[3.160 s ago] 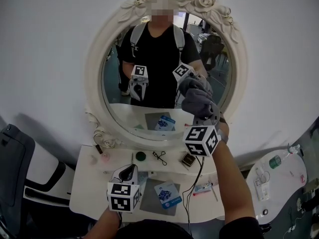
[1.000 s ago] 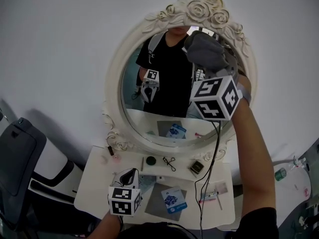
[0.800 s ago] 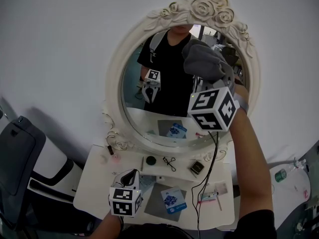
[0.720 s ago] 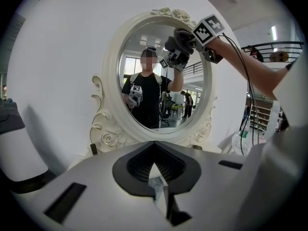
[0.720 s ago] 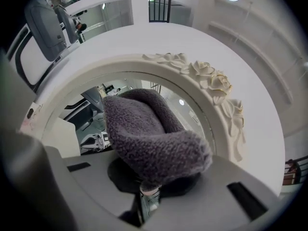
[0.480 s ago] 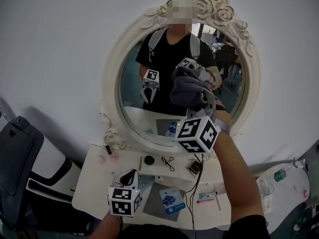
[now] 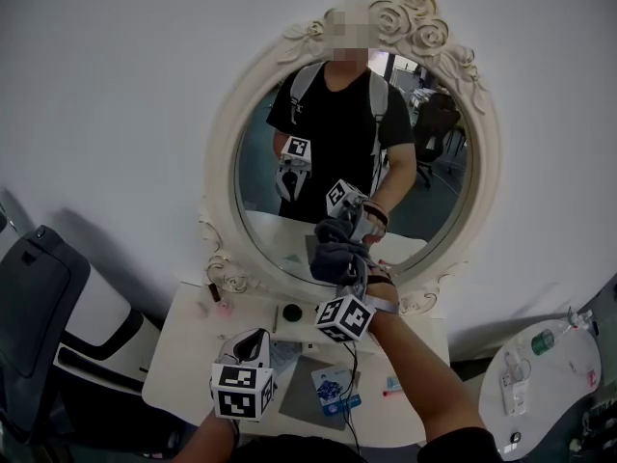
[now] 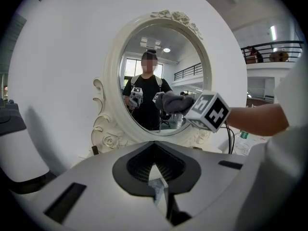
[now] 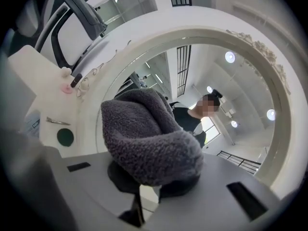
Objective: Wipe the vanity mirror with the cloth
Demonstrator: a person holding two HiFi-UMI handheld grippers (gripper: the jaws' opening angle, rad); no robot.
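The oval vanity mirror [image 7: 289,114] in its white rose-carved frame [image 7: 220,143] stands on the vanity table. My right gripper [image 7: 341,272] is shut on a bunched grey fleece cloth [image 7: 337,255], which lies against the lower middle of the glass, just above the bottom rim. In the right gripper view the cloth [image 9: 149,134] covers the jaws and the glass [image 9: 216,71] lies right behind it. The left gripper view shows the same cloth [image 8: 175,102] in front of the mirror [image 8: 159,47]. My left gripper [image 7: 253,334] hangs low over the table, shut and holding nothing.
The white vanity table [image 7: 188,355] holds a dark round lid [image 7: 286,310], a black clip [image 7: 328,313], a blue-and-white packet [image 7: 333,386] on a grey mat, and a pink item [image 7: 224,307]. An office chair [image 7: 39,307] stands left; a side table with a bottle [image 7: 545,340] stands right.
My right gripper has swept the cloth down the glass from the upper right to the lower middle. The left gripper has stayed in place.
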